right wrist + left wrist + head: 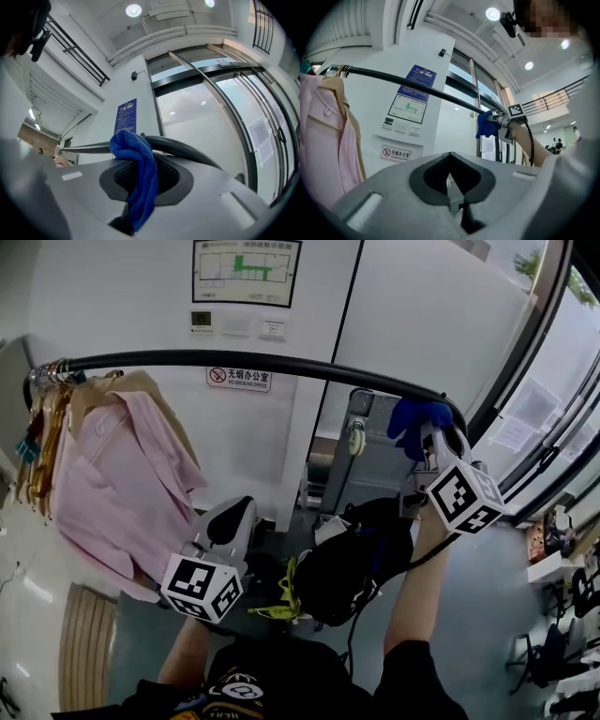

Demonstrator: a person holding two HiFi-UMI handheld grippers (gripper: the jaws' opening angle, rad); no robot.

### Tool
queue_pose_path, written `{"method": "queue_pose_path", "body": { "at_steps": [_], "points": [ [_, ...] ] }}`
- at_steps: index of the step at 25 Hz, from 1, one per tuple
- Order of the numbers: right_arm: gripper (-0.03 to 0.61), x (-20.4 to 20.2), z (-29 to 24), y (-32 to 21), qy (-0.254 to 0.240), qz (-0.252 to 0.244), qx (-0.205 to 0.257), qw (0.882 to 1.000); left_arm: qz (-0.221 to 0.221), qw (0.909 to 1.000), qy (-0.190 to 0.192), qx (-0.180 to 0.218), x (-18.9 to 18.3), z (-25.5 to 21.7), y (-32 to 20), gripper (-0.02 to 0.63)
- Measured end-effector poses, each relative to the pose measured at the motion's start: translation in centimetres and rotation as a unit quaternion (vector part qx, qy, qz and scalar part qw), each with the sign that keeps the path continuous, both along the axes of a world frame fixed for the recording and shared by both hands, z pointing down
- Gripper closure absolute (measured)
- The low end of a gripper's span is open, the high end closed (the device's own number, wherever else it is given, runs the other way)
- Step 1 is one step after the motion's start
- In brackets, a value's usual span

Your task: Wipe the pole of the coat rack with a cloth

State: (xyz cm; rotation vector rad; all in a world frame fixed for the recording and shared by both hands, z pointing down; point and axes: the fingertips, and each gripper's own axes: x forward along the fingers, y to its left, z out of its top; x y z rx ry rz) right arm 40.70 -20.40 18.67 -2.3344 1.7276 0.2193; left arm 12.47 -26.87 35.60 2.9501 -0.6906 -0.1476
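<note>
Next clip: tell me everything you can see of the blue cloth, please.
The blue cloth is a small, soft towel with a nubby, microfibre-like weave, bunched rather than spread. The right gripper is shut on it: a narrow fold runs down between the jaws and a rounded wad bulges above them. That wad lies against the black pole of the coat rack, near its right-hand bend, well away from the hanging pink shirt.
</note>
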Motion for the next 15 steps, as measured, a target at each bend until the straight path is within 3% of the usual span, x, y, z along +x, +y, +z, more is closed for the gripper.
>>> {"method": "queue_pose_path", "body": {
  "at_steps": [3,6,11,15],
  "points": [
    [0.514,-0.5,0.1,-0.1,0.007,-0.004,0.003,1.0,-0.002,1.0,-0.001,-0.001,0.6,0.1,0.3,0.611],
    [0.514,-3.1,1.2,-0.3,0.011,-0.046,0.011,0.999,-0.017,0.9998,-0.003,-0.002,0.2,0.3,0.2,0.609],
    [0.514,-12.7,6.5,-2.0,0.051,-0.142,-0.022,0.988,-0.067,0.9978,0.0,-0.004,-2.6,0.3,-0.2,0.609],
    [0.514,-20.8,14.4,-3.1,0.06,-0.206,-0.07,0.974,-0.131,0.9914,0.0,-0.003,-6.4,2.2,-0.1,0.61]
  ]
}}
